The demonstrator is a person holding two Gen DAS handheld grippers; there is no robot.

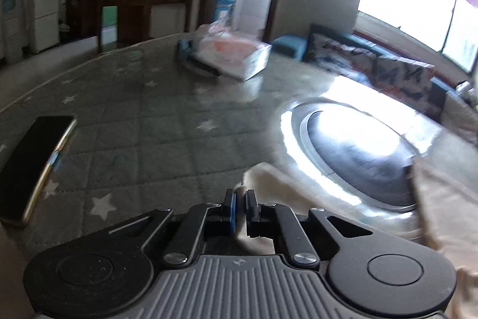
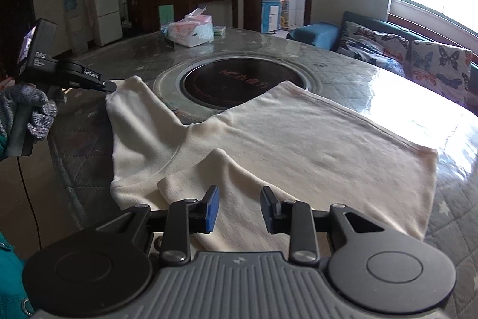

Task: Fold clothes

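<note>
**Sleeve pinched, fold in hand**

Cream fleece lies right under my right tool [image 2: 239, 210], whose blue-padded jaws stand apart above the near sleeve [image 2: 227, 184]. The cream long-sleeved top [image 2: 298, 139] is spread flat across the quilted, star-printed bench [image 2: 454, 229], partly over the round glass hob [image 2: 242, 82]. My left tool [image 1: 240, 210] is clamped on the far sleeve's cuff [image 2: 128, 85]. To fold cleanly, I judge I should carry that cuff straight across the body, keeping the soft, limp cloth taut.
</note>
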